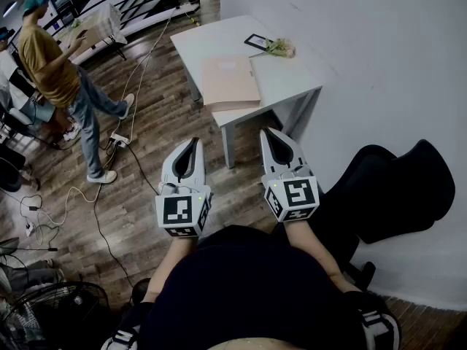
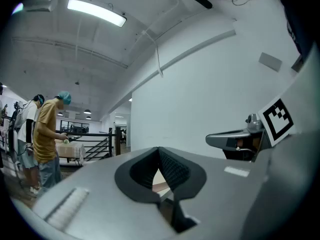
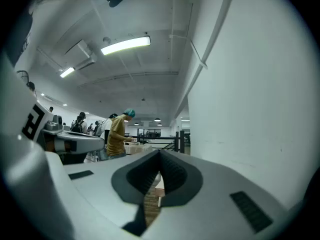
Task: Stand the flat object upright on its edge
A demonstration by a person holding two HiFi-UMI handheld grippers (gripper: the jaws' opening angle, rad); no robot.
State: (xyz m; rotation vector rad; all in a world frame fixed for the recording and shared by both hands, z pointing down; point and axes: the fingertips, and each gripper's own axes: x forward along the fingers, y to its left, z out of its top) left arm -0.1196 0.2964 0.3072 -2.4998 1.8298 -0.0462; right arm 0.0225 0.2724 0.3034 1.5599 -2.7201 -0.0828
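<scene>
A flat tan book (image 1: 229, 83) lies face up on a small white table (image 1: 299, 79) against the wall, at the table's near left edge. Both grippers hang in the air well short of the table, above the wooden floor. The left gripper (image 1: 191, 144) is shut and holds nothing, as its own view shows with the pads together (image 2: 159, 151). The right gripper (image 1: 273, 133) is likewise shut and holds nothing, its tips meeting (image 3: 159, 153). Each points toward the table.
On the table's far side lie a small dark-framed card (image 1: 259, 41) and a pale flower sprig (image 1: 280, 47). A black office chair (image 1: 394, 188) stands at the right by the wall. A person in a yellow shirt (image 1: 51, 60) stands at the left; cables (image 1: 109, 159) trail across the floor.
</scene>
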